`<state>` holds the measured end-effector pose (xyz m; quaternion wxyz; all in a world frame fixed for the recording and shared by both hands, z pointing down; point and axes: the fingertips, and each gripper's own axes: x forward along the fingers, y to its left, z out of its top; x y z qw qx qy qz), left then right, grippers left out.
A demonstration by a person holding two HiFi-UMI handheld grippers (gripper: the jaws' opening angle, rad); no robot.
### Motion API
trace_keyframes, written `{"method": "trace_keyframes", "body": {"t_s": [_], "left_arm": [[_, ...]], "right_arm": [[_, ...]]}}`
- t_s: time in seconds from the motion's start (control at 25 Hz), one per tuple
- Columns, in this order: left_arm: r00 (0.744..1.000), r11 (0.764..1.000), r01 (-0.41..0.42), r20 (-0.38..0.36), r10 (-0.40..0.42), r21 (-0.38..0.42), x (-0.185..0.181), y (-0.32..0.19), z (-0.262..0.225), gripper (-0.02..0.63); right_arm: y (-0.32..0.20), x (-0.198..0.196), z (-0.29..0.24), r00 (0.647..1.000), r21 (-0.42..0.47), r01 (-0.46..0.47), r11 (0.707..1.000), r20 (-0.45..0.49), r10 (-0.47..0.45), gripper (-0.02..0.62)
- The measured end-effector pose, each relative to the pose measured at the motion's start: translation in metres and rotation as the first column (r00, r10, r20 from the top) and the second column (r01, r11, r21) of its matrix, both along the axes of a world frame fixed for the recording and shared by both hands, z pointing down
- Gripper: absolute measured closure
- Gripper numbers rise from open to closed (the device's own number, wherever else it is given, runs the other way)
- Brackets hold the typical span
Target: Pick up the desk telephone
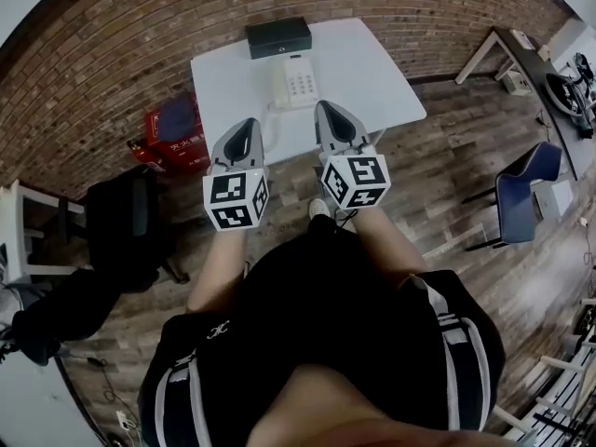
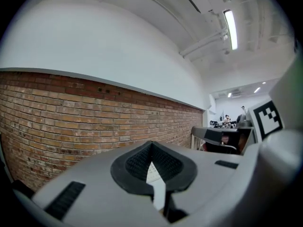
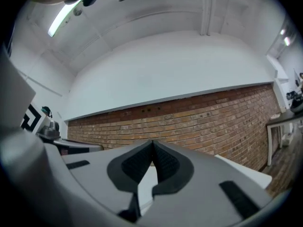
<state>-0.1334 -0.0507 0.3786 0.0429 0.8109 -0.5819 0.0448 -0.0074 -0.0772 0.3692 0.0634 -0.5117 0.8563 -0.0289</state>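
The white desk telephone (image 1: 298, 83) lies on a white table (image 1: 372, 73) by the brick wall, keypad up. Both grippers hover side by side at the table's near edge, short of the phone and pointing toward it. My left gripper (image 1: 250, 127) is shut and empty, below and left of the phone. My right gripper (image 1: 329, 110) is also shut and empty, just right of the phone's near end. In the left gripper view the jaws (image 2: 151, 144) meet at their tips, with only a white sliver showing behind them. The right gripper view shows the same closed jaws (image 3: 152, 142).
A black box (image 1: 277, 37) sits on the table's far edge behind the phone. A red bag (image 1: 172, 136) stands on the floor left of the table, with a black office chair (image 1: 126, 217) nearer me. A blue chair (image 1: 521, 194) and a desk (image 1: 526, 59) stand at right.
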Motion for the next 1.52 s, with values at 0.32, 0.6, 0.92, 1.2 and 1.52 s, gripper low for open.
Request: {"method": "trace_keyframes", "body": {"t_s": [0.32, 0.6, 0.92, 1.2, 1.52], "left_arm": [[0.999, 0.998, 0.040, 0.000, -0.040, -0.053, 0.005, -0.074, 0.008, 0.604], [0.998, 0.990, 0.068, 0.007, -0.067, -0.126, 0.014, -0.130, 0.033, 0.604], [0.993, 0.972, 0.119, 0.051, -0.111, -0.201, 0.042, -0.208, 0.057, 0.604], [0.981, 0.940, 0.193, 0.084, -0.176, -0.283, 0.031, -0.236, 0.080, 0.604], [0.988, 0.912, 0.143, 0.005, -0.153, -0.385, 0.013, -0.266, 0.111, 0.604]], "right_arm": [[-0.079, -0.008, 0.006, 0.999, -0.041, 0.047, 0.998, -0.019, -0.047, 0.597], [-0.135, 0.003, 0.025, 0.997, -0.085, 0.070, 0.994, -0.024, -0.073, 0.597], [-0.215, 0.032, 0.052, 0.994, -0.147, 0.096, 0.985, -0.037, -0.102, 0.597], [-0.254, 0.031, 0.083, 0.987, -0.242, 0.157, 0.957, 0.007, -0.160, 0.597], [-0.286, 0.018, 0.114, 0.988, -0.327, 0.137, 0.935, -0.021, -0.152, 0.596]]}}
